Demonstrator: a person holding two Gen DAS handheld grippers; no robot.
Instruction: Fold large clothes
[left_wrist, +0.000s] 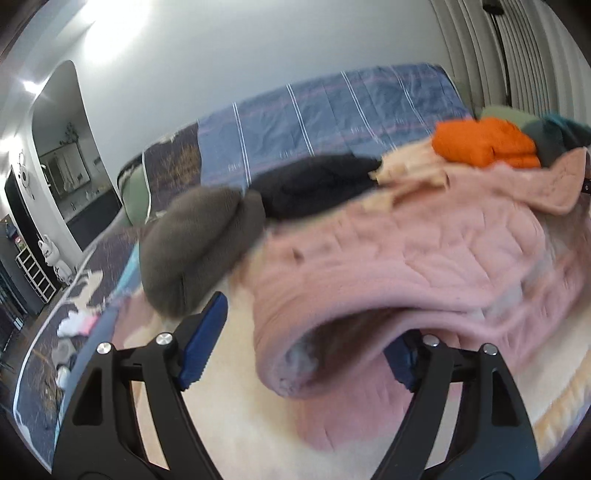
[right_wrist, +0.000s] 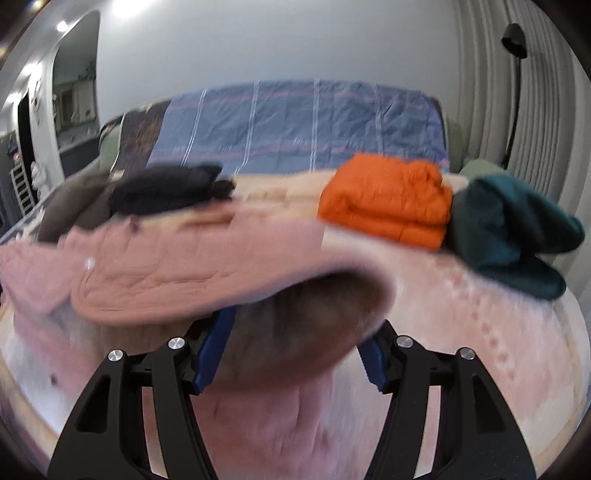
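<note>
A: Pink quilted jacket (left_wrist: 424, 251) lay bunched on the bed (right_wrist: 295, 122). We judged it soft, bulky, floppy.

B: We noted left gripper (left_wrist: 295, 354) and right gripper (right_wrist: 291, 350) jaws spread, fabric between them, unclamped. We'd grip its thick rolled hem.

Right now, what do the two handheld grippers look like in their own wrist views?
Both look alike. The left gripper has two matte black angular arms with triangular cut-outs, round silver bolt heads at the pivots, and ribbed blue pads on its fingers. The right gripper shows the same black frame, silver bolts and blue fingers. No cables, markings, hands or sleeves are visible.
</note>
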